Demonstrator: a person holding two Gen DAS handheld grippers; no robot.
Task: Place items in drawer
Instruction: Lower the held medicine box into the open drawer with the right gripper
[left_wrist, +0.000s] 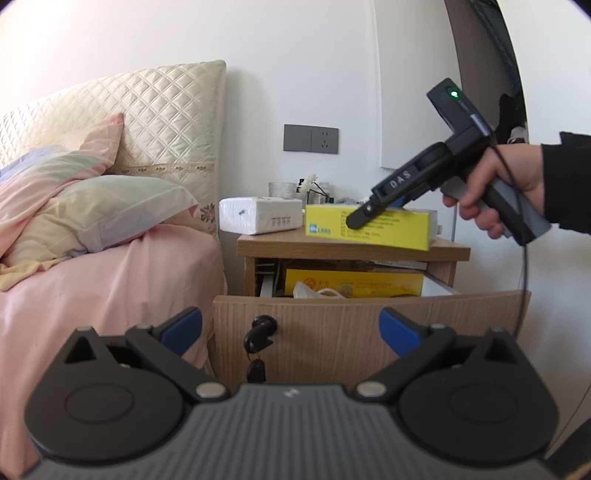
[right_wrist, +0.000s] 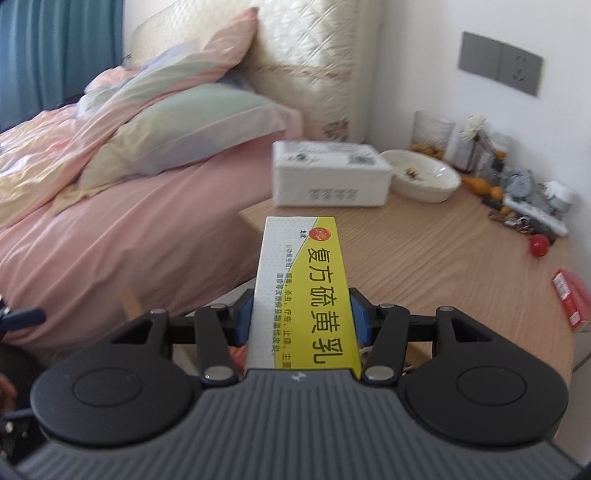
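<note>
Right gripper (right_wrist: 301, 319) clamped long yellow-white cardboard medicine box (right_wrist: 303, 295), long axis toward 12; open wooden drawer (left_wrist: 369, 325) below at 6. Left gripper (left_wrist: 290, 326) wide open, empty.

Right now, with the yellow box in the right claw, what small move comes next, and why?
Probably carry the yellow-and-white cardboard box toward you and down over the open wooden drawer: the right claw grips it above the nightstand top, and the drawer sits lower, already pulled out.

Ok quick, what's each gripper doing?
Left gripper: open, holding nothing.
Right gripper: shut on the yellow box.
</note>
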